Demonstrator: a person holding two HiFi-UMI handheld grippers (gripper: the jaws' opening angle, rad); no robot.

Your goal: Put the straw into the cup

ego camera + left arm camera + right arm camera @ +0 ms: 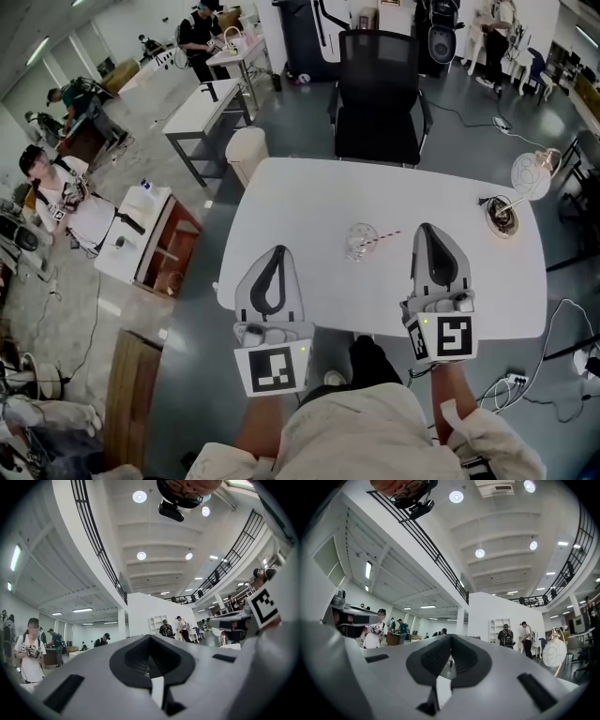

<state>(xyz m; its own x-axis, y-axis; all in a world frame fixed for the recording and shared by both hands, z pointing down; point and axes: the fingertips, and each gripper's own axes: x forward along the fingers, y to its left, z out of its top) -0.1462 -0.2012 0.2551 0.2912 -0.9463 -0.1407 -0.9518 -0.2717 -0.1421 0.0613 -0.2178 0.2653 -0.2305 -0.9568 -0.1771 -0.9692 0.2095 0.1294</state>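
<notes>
In the head view a clear glass cup (pixel 359 241) stands near the middle of the white table (pixel 309 197). A red-and-white striped straw (pixel 382 237) sits in it and leans out to the right. My left gripper (pixel 278 250) hovers over the table's near edge, to the left of the cup, shut with nothing in it. My right gripper (pixel 427 228) is just right of the straw's free end, also shut and empty. Both gripper views look out across the hall. There the left gripper (pixel 150 637) and the right gripper (pixel 450 637) show closed jaws, and neither cup nor straw appears.
A black office chair (pixel 378 94) stands at the table's far side. A small dish with something brown (pixel 503 216) and a round white object (pixel 531 175) sit at the table's right end. A low side table (pixel 155 239) stands to the left. People work in the background.
</notes>
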